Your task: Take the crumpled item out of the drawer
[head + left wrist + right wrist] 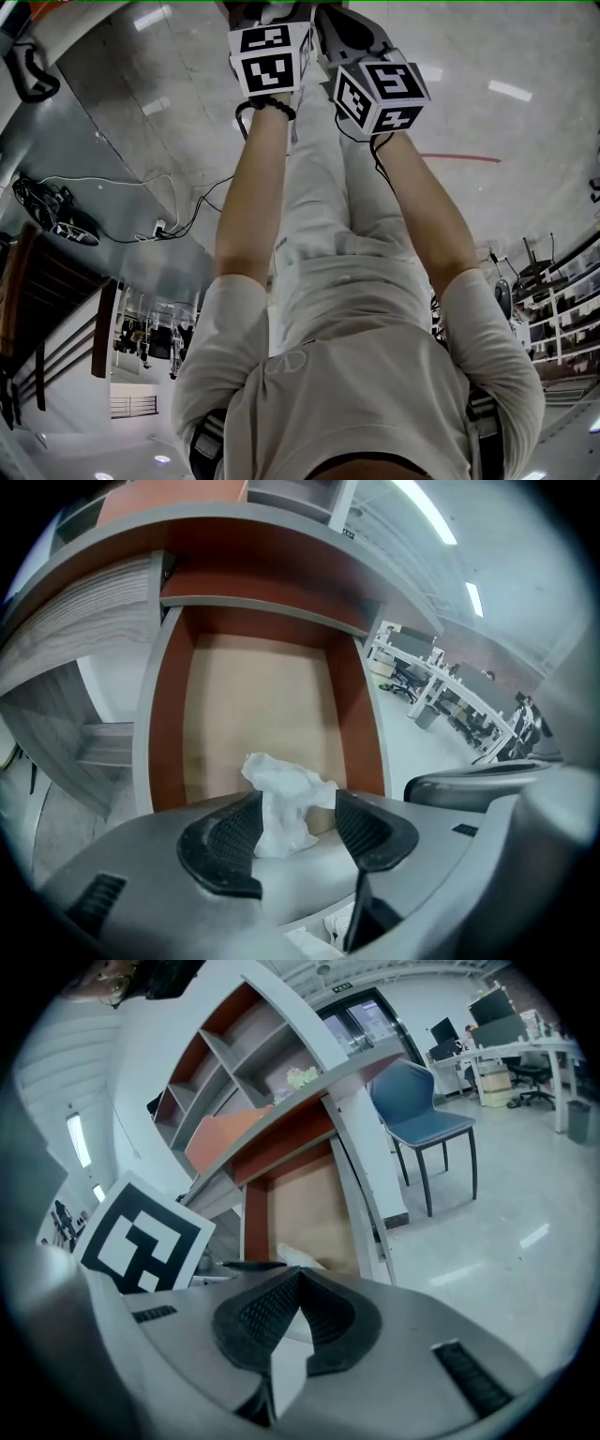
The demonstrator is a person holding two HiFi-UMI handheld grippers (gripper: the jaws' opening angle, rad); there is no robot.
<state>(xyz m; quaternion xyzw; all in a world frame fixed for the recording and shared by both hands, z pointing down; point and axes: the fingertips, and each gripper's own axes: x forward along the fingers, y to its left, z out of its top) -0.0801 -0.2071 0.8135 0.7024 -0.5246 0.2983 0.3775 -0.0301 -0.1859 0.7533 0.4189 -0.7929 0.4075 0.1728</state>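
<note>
The drawer (pixel 169 714) stands pulled out, with red-brown walls and a pale bottom. A white crumpled paper (pixel 281 794) lies at its near end. My left gripper (pixel 295 813) is open around the paper: the paper leans on the left pad, and a gap shows before the right pad. In the right gripper view the same paper (pixel 298 1258) peeks out over the drawer's front. My right gripper (pixel 298 1283) is shut, pads meeting at the tips with nothing held. The head view shows only both marker cubes, left (pixel 270 58) and right (pixel 380 94); the jaws are hidden there.
A grey counter and open shelves (pixel 225 1063) rise over the drawer. A wood-grain panel (pixel 84 621) flanks it on the left. A blue chair (pixel 422 1119) stands on the shiny floor to the right. Desks and office chairs (pixel 441 686) fill the far room.
</note>
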